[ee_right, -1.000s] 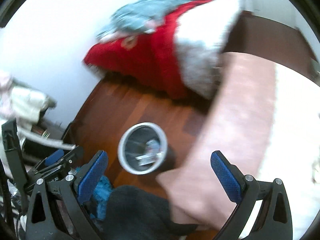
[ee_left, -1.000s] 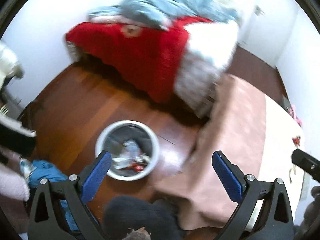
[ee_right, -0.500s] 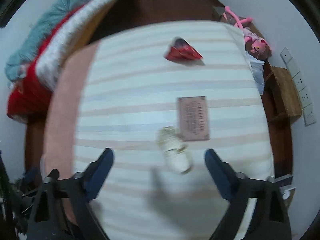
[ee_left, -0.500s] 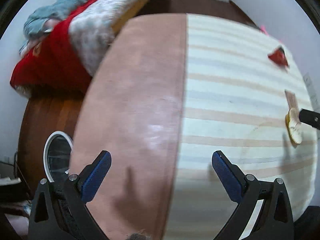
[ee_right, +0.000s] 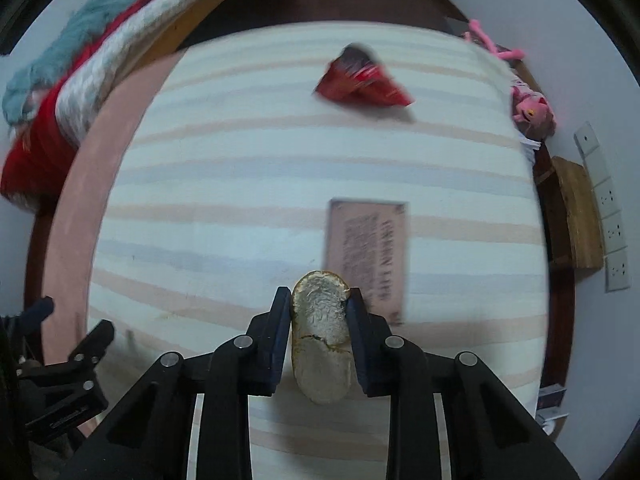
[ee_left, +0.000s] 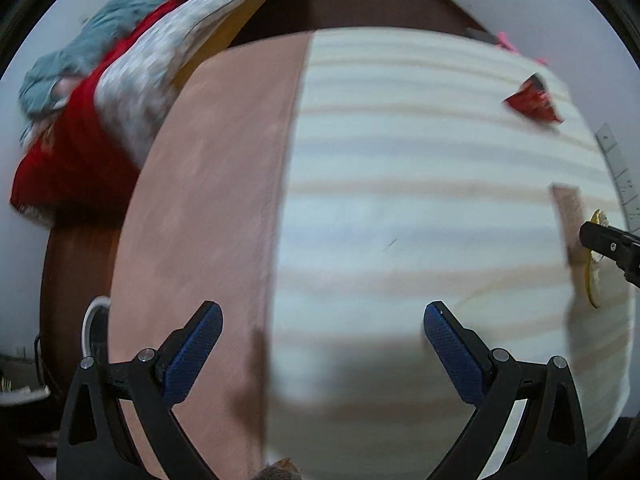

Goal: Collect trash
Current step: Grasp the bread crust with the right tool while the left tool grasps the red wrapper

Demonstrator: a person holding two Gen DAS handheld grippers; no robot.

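The right gripper (ee_right: 319, 322) points down at the striped bed (ee_right: 240, 184), and its jaws are closing on a pale, crusty piece of peel (ee_right: 320, 336) that lies on the sheet near the near edge; both blue pads sit against its sides. Just beyond the peel, touching its far right end, lies a flat pink card (ee_right: 368, 252) with printed lines. Farther off, toward the far side of the bed, sits a crumpled red wrapper (ee_right: 362, 84). The left gripper (ee_left: 320, 340) hangs over the left part of the bed with its jaws spread wide and nothing between them. Down at the near left, beside the bed's pink side, the white rim of a bin (ee_left: 90, 320) shows on the floor. At the far left lies a heap of red and grey bedding (ee_left: 120, 92).
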